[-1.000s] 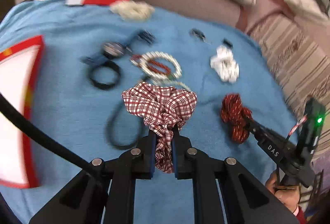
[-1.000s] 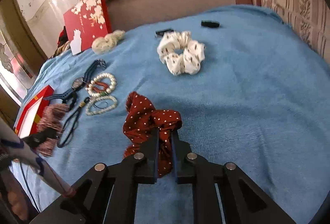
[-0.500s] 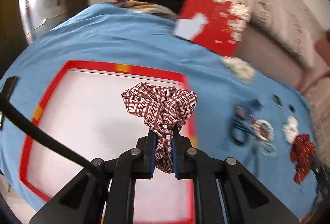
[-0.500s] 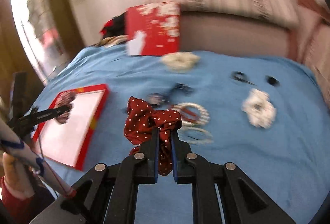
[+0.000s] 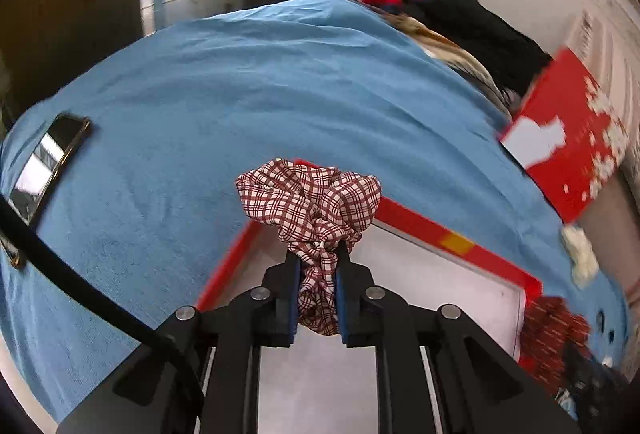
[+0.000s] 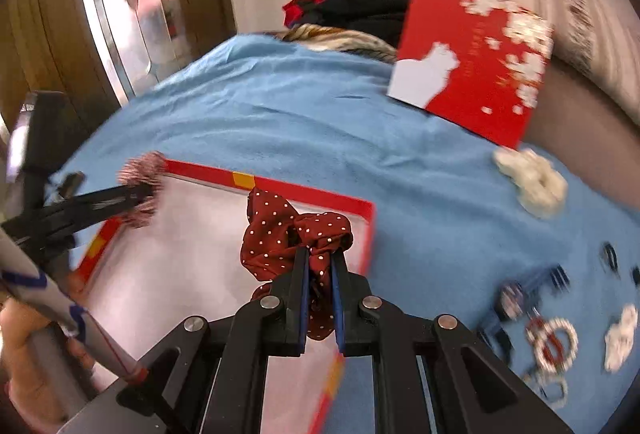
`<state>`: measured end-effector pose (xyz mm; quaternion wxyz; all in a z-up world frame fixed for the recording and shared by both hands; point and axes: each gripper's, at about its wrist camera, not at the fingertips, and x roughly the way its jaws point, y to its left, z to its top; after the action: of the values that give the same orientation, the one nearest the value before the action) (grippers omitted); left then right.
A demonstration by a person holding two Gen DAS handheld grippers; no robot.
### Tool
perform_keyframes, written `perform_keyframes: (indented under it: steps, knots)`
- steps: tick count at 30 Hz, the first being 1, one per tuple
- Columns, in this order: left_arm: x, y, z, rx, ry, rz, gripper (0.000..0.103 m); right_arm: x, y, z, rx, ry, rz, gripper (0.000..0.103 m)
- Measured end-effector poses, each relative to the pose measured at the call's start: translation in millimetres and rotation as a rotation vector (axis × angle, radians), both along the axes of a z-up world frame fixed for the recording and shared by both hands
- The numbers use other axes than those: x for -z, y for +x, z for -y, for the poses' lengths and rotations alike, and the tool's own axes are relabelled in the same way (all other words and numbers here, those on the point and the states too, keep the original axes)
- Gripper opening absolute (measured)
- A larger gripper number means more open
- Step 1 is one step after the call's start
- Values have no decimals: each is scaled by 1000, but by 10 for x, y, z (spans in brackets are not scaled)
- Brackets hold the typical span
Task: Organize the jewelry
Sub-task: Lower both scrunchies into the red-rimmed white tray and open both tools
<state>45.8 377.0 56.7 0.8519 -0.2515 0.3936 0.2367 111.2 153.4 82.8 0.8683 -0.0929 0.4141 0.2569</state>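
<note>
Red-rimmed tray, white inside, sits directly under and ahead of both tools — reads as the drop target, which explains why both loads are parked over it.

Left hand-held gripper: jaws easing apart, but the plaid scrunchie is between the pads and they press on it — pinched by its lower bunch, the ruffle fanning up and forward of the tips. Red-and-white check, crumpled cotton look, soft and floppy. It hangs over the tray's far-left corner.

Right hand-held gripper: pressed together on the dotted scrunchie, dark red with small white dots, gathered fabric, loop visible to the left of the tips. It sits over the tray's far-right corner.

Grip on a fold rather than through the loop — my guess: quick to grab, clean to let go.

Other bits, from the right wrist view:
- cream scrunchie on the blue blanket, well to the right
- beaded bracelets low right, blurred
- red box lid propped up beyond the tray

From the left wrist view, a phone lies far left on the blanket.

Judgement: transport nearly done, release into tray next. Risk — fabric clinging to a pad.
</note>
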Motion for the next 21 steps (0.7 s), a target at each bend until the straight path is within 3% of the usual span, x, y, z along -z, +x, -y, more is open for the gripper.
perform_keyframes:
  steps: [2,4,6,9,11,14,16,17,18,21]
  knots:
    - [6,-30,-59,-10,-20,6,24,116,134,-161,6,-34,-3,14]
    - [-5,-36,-65,-18,-17,18,32,200,228,-219,16,-53,-15,23]
    - [-50,-82,-34,-20,0,41,41,230,279,-192,38,-57,-34,48]
    - [-156,-185,38,-9,19,89,47,105,190,25,62,3,-21,60]
    - [-219,-253,94,8,9,121,49,72,81,137,78,-4,-7,61]
    - [-303,-345,225,55,-2,167,50,224,-69,240,75,-49,-55,61]
    - [-346,-383,328,81,4,186,50,341,-136,277,74,-61,-91,53]
    - [-366,-398,375,88,12,191,50,416,-169,296,82,-69,-112,25]
    - [-380,-420,426,99,16,196,50,472,-184,310,90,-71,-138,8]
    - [-399,-448,526,120,24,193,50,489,-278,362,127,-51,-148,5]
